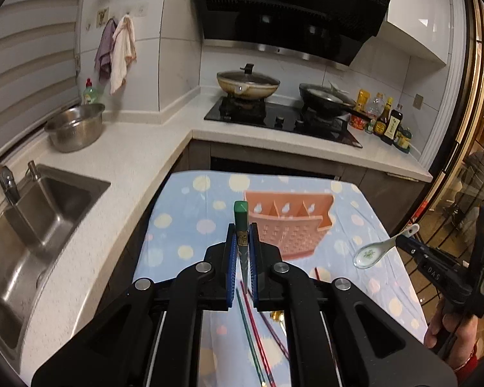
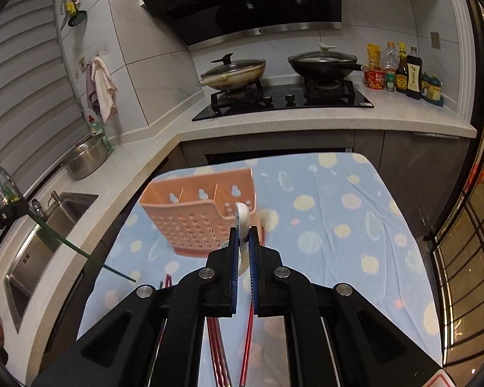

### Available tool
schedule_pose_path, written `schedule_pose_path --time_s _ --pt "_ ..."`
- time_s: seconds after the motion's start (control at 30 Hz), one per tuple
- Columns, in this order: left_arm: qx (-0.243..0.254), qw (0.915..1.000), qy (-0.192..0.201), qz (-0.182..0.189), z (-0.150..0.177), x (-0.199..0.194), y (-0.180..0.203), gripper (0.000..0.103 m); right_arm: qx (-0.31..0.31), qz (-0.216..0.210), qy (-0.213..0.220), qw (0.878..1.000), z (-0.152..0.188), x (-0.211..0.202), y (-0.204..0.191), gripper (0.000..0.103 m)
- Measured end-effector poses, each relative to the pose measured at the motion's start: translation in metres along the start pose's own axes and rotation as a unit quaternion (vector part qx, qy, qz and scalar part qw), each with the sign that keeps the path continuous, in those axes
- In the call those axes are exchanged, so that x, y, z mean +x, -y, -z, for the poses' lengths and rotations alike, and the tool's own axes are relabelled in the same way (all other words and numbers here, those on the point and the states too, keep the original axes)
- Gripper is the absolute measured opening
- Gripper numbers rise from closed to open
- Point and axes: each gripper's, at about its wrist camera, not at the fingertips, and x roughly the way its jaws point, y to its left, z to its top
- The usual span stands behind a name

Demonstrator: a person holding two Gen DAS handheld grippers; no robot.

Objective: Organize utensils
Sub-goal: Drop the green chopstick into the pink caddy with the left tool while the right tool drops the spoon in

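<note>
My left gripper (image 1: 242, 229) is shut on a green chopstick (image 1: 241, 213), whose square end sticks up past the pads while its thin tip hangs below. An orange three-slot utensil caddy (image 1: 287, 225) stands just beyond it on the blue dotted cloth. My right gripper (image 2: 242, 233) is shut on the handle of a white ceramic spoon (image 2: 243, 217), in front of the caddy (image 2: 196, 216). The left wrist view shows that spoon (image 1: 371, 254) in the air at the right, bowl toward the left. Loose red and green chopsticks (image 1: 253, 325) lie on the cloth below both grippers.
A table under blue dotted cloth (image 2: 338, 225) sits against an L-shaped counter. A sink (image 1: 42, 213) and steel bowl (image 1: 75, 127) are to the left. A hob with two lidded pans (image 2: 284, 96) and sauce bottles (image 2: 403, 71) lies beyond. Glass doors (image 2: 468, 258) stand at the right.
</note>
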Motion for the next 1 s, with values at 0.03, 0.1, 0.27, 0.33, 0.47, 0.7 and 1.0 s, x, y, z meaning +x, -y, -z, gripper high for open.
schedule_pose_path --time_s 0.03,0.1,0.27,0.33,0.47,0.7,1.0 --pt "0.003 1.0000 0.008 0.003 -0.014 0.001 0.004 0.007 -0.002 0.002 0.002 1.000 -0.010 0.006 0.000 0.007" --pt "0.012 0.9995 0.027 0.013 -0.039 0.004 0.014 0.007 -0.002 0.005 0.002 1.000 -0.026 0.022 -0.002 0.007" --pt "0.023 0.9984 0.046 0.023 -0.076 0.031 0.027 0.007 -0.011 0.023 -0.008 1.000 -0.050 0.064 -0.007 0.007" --pt "0.021 0.9988 0.039 0.023 -0.080 0.048 0.028 0.007 -0.008 0.025 -0.017 1.000 -0.055 0.082 -0.007 0.007" --pt "0.015 0.9996 0.017 0.020 -0.082 0.082 0.026 0.007 -0.003 0.033 -0.037 0.999 -0.056 0.113 -0.005 0.007" --pt "0.012 0.9996 -0.014 0.022 -0.072 0.115 0.020 0.008 -0.006 0.037 -0.066 0.997 -0.046 0.145 -0.004 0.010" --pt "0.017 0.9996 0.022 -0.011 -0.068 0.077 0.014 0.063 -0.011 0.035 -0.010 0.999 -0.054 0.081 -0.012 0.039"
